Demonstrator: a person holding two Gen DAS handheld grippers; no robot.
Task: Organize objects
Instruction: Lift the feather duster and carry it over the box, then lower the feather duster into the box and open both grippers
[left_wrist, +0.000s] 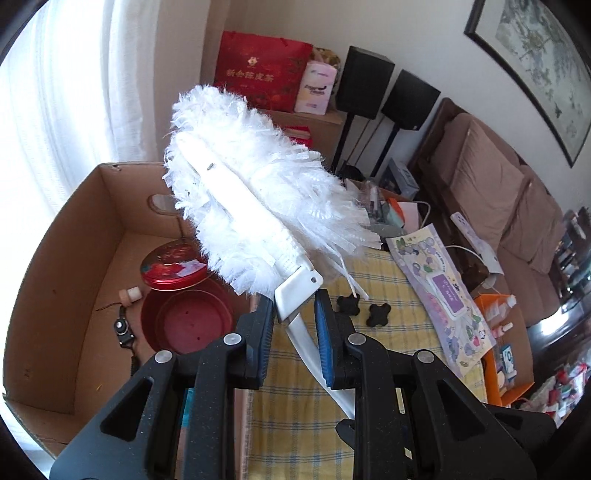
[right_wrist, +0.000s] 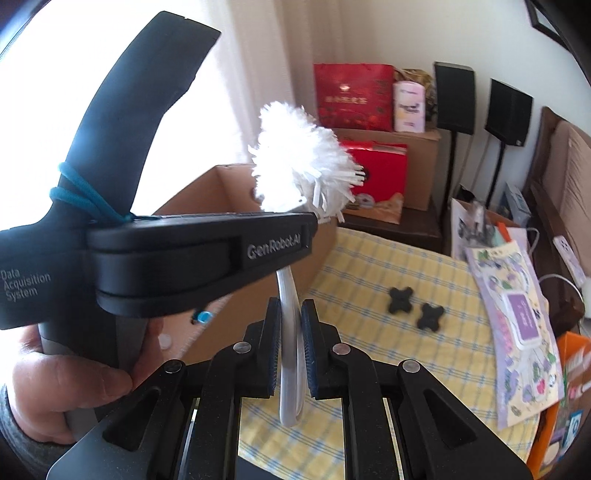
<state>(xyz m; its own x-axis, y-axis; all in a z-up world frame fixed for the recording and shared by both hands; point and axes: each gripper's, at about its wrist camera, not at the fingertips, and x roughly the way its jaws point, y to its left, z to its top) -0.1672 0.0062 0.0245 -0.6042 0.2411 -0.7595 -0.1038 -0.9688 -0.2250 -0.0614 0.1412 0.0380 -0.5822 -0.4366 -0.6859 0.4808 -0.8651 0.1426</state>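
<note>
Where the open cardboard box (left_wrist: 74, 258) stands at left beside the desk (left_wrist: 388, 295) under its yellow checked cloth, speakers and a brown sofa (left_wrist: 498, 192) fill the room behind. Left gripper (left_wrist: 293, 321) and right gripper (right_wrist: 290, 325) are both closed narrowly on the white handle of the duster (left_wrist: 251, 184), held above the box's edge. Its fluffy white head points up and away; two black cross-shaped pieces (left_wrist: 360, 310) lie on the cloth.
</note>
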